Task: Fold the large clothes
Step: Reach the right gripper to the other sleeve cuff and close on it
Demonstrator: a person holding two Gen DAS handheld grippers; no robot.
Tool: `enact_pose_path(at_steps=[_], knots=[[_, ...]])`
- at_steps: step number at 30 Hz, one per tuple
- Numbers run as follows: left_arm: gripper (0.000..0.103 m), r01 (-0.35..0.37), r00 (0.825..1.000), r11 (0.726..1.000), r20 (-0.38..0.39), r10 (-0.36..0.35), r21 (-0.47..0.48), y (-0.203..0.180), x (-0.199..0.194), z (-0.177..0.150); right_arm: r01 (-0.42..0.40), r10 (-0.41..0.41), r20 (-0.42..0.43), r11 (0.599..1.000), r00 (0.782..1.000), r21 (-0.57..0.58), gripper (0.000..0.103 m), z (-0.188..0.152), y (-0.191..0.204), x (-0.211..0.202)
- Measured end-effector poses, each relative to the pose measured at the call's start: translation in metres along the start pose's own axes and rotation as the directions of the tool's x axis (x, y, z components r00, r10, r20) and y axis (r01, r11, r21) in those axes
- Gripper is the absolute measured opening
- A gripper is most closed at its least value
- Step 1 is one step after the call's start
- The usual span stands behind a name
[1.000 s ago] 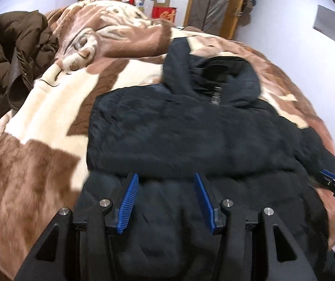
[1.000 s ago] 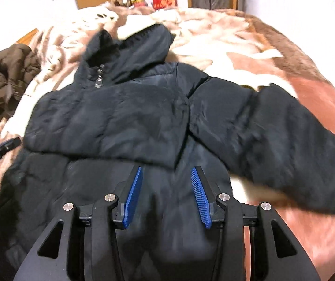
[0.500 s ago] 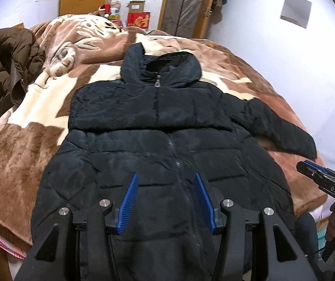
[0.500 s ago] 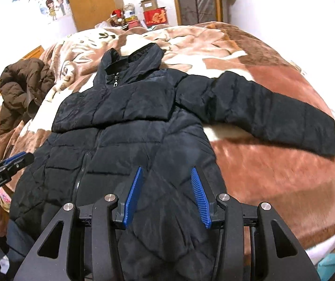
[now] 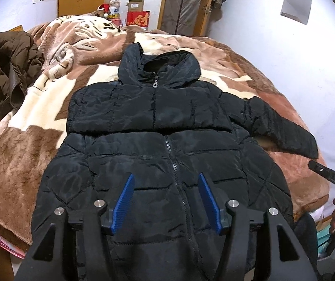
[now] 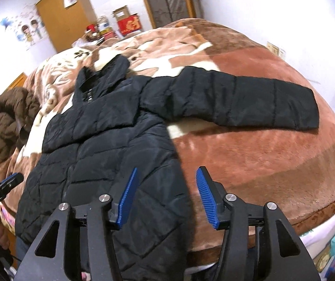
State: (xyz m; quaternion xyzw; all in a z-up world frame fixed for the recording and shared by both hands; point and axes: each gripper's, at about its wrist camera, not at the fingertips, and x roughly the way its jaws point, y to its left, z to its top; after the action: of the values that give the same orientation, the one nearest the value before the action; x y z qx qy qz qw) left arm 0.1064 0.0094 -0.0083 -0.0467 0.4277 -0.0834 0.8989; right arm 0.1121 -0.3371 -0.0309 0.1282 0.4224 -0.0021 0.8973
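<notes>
Left gripper (image 5: 166, 197) and right gripper (image 6: 166, 195) hover, jaws spread, empty.

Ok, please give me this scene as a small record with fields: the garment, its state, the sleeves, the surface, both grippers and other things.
garment: black quilted puffer jacket with hood
state: spread flat, front up, zipper closed
sleeves: one sleeve stretched out sideways; the other folded across the chest
surface: brown and cream plush blanket on a bed
left gripper: open, holding nothing, above the jacket's lower front
right gripper: open, holding nothing, above the jacket's side edge
other: brown puffer coat, crumpled, apart from the jacket
</notes>
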Motion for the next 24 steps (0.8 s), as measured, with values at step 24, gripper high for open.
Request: enact_pose_path(at_steps=[24], knots=[[0.061,-0.087,0.993,0.995,-0.087,0.082,-0.052,0.019,0.090,0.035,0.086,-0.094,-0.007,0.878,0.996,0.471,0.058,0.059,-0.192,0.100]])
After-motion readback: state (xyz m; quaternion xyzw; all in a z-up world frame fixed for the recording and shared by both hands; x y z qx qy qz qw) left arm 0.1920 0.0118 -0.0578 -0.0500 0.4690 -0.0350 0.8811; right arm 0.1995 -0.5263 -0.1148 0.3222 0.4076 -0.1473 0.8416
